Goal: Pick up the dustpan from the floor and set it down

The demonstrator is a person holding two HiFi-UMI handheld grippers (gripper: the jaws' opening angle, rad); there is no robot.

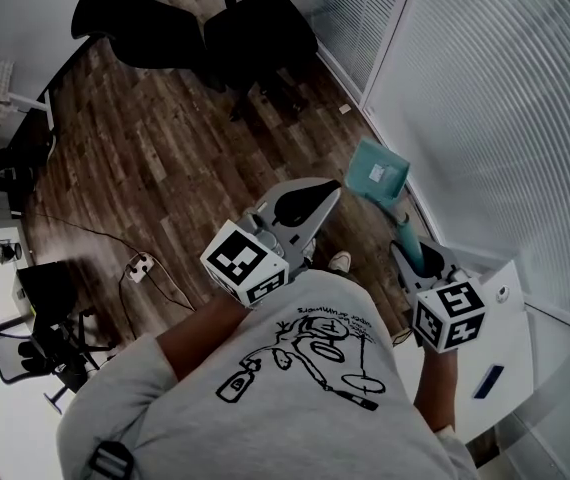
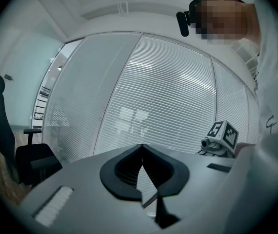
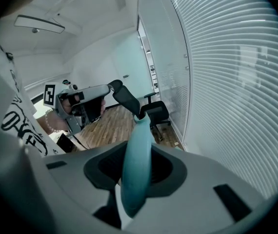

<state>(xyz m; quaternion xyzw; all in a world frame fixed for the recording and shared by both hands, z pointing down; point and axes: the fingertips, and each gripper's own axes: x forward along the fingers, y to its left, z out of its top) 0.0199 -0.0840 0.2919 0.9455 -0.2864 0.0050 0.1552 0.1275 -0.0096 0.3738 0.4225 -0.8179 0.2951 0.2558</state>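
Observation:
The teal dustpan (image 1: pixel 378 173) hangs over the wooden floor, close to the blind-covered glass wall. Its long teal handle (image 1: pixel 406 236) runs back into my right gripper (image 1: pixel 412 256), which is shut on it. In the right gripper view the handle (image 3: pixel 136 165) stands up between the black pads, and the pan itself is hidden behind it. My left gripper (image 1: pixel 320 200) is held out in front of the person's chest, left of the dustpan and apart from it. Its jaws (image 2: pixel 141 146) meet at the tips with nothing between them.
Two black office chairs (image 1: pixel 255 28) stand at the far end of the wooden floor (image 1: pixel 165 158). A power strip with cables (image 1: pixel 140 266) lies on the floor at the left. Glass walls with blinds (image 1: pixel 485 118) close off the right side, with a white cabinet (image 1: pixel 505 353) below.

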